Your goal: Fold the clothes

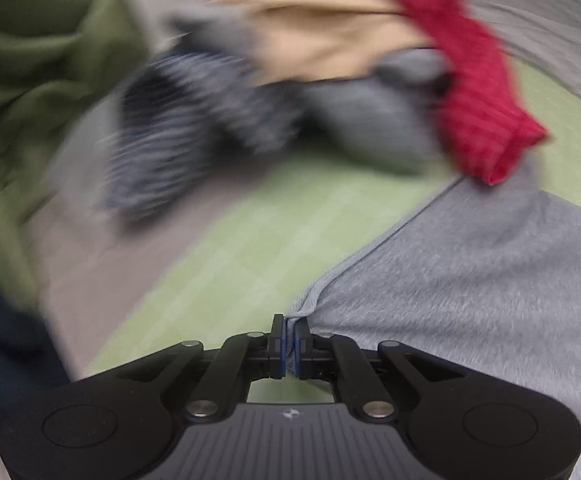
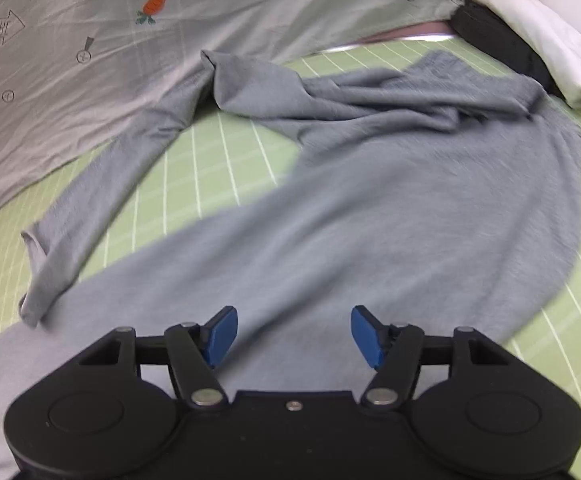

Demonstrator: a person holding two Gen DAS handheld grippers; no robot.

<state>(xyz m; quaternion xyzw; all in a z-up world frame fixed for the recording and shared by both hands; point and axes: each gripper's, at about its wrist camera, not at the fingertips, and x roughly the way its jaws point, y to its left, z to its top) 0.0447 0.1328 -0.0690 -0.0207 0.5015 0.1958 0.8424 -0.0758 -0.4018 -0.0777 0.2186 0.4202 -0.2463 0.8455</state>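
Step in hand looks like spreading/straightening the grey shirt (image 2: 390,208) before the 1st fold. Left gripper (image 1: 289,344) is clamped on the shirt's hem edge, near side. Right gripper (image 2: 293,336) has its jaws wide apart, hovering over the body fabric w/ nothing held. Next probably: right grabs another edge, both pull it flat. Shirt lies rumpled on the green sheet (image 2: 218,168), one sleeve (image 2: 102,208) stretched out left, far part bunched.
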